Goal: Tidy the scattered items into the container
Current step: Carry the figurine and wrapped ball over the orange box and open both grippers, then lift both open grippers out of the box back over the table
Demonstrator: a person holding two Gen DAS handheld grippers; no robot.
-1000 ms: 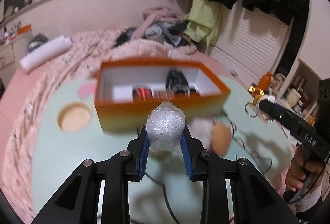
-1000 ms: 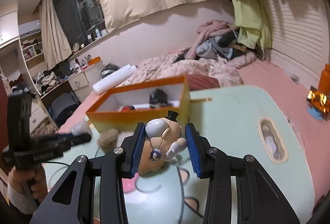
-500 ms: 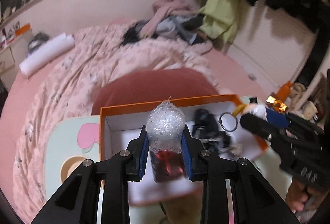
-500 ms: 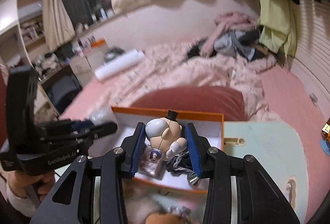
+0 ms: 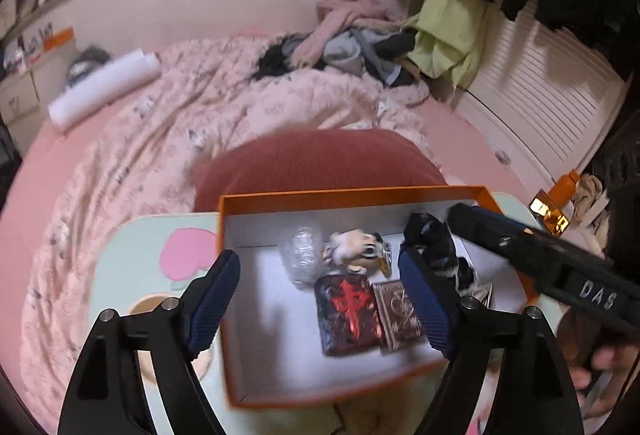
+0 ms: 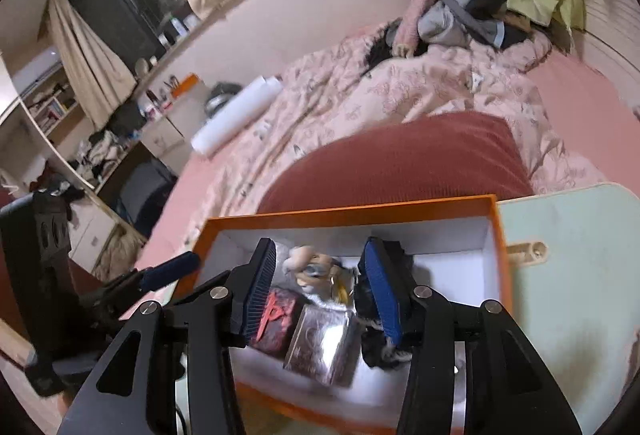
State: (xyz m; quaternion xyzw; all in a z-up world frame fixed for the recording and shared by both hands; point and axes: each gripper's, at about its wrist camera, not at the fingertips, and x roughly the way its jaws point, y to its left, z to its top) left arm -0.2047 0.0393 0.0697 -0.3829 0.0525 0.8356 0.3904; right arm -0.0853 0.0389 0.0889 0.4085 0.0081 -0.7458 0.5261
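The orange box (image 5: 348,195) with a white inside stands on the mint table. My left gripper (image 5: 320,287) hangs over it, its jaws opening wide with nothing pressed between them. Below it in the box lies the plastic-wrapped ball (image 5: 302,259). Next to the ball lies the small figurine (image 5: 356,247). My right gripper (image 6: 320,287) is also over the box (image 6: 348,213), jaws opening. The figurine (image 6: 312,267) lies loose beneath its pads, which do not touch it. A red-and-black packet (image 5: 346,309), a brown card box (image 5: 400,311) and a black bundle (image 5: 436,247) are also inside.
The mint table (image 5: 132,235) reaches left and right of the box. A red cushion (image 5: 320,159) presses against the box's far side, with a pink bed (image 5: 180,107) and piled clothes behind. A white roll (image 5: 104,87) lies on the bed.
Both grippers moved forward from the table to above the box. The left let go of the wrapped ball and the right let go of the figurine; both items now lie inside.
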